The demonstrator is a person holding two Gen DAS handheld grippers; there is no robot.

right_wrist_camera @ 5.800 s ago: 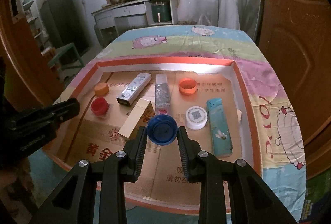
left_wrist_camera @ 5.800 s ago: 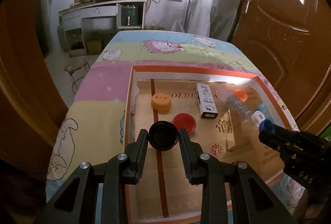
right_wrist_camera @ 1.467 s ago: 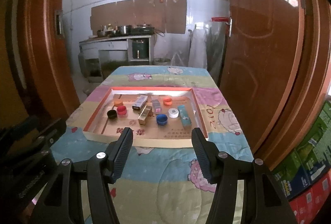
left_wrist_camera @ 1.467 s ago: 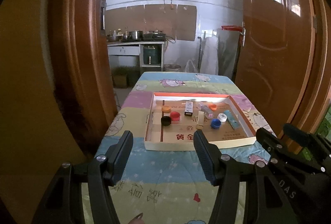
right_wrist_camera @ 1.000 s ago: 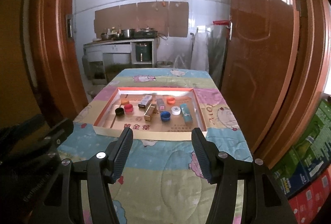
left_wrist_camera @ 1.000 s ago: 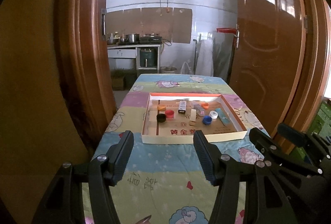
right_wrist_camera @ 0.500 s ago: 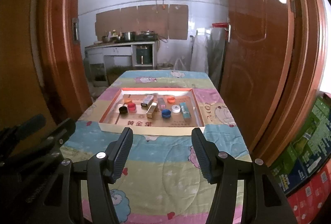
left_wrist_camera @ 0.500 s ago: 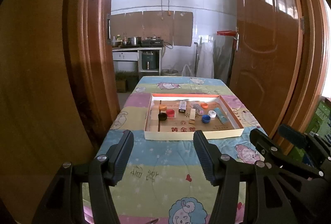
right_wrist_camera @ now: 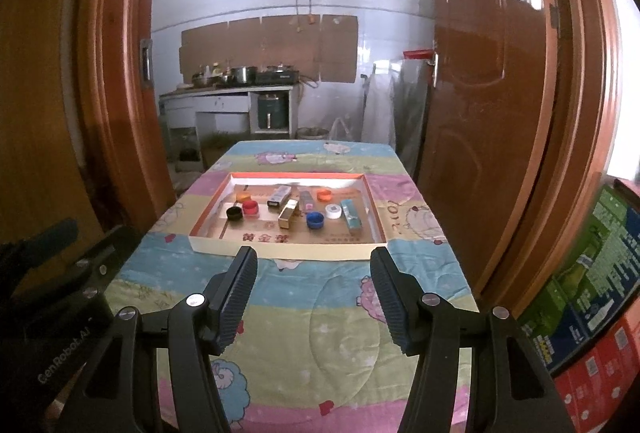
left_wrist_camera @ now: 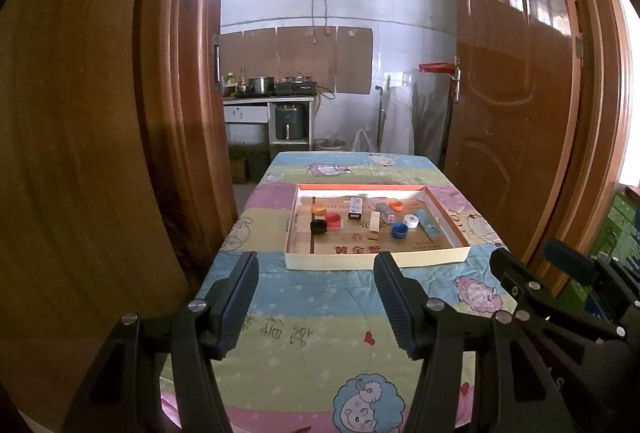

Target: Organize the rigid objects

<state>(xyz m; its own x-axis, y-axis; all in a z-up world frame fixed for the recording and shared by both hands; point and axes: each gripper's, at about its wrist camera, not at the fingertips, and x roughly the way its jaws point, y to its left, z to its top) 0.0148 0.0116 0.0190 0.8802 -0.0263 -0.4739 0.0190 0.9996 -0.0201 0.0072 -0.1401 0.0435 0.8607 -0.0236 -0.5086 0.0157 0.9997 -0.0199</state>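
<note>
Both grippers hang over the near end of the table, well back from the tray, and neither holds anything. The left gripper [left_wrist_camera: 314, 265] has its jaws spread wide with only the patterned tablecloth [left_wrist_camera: 320, 333] showing between them. The right gripper [right_wrist_camera: 313, 260] is likewise released, jaws apart and bare.

The shallow cardboard tray [right_wrist_camera: 280, 251] sits across the middle of the table, its near wall just beyond the fingertips in both views. Inside it, at the left, a black cap [right_wrist_camera: 234, 212] lies just beside a red cap [right_wrist_camera: 250, 208], with an orange cap [right_wrist_camera: 242, 196] behind them. Toward the middle lie a small dark box [right_wrist_camera: 279, 195] and a gold box [right_wrist_camera: 288, 213]. Right of those sit a blue cap [right_wrist_camera: 315, 220], a white cap [right_wrist_camera: 333, 211], another orange cap [right_wrist_camera: 324, 195] farther back, and a teal lighter [right_wrist_camera: 351, 214] near the right wall
</note>
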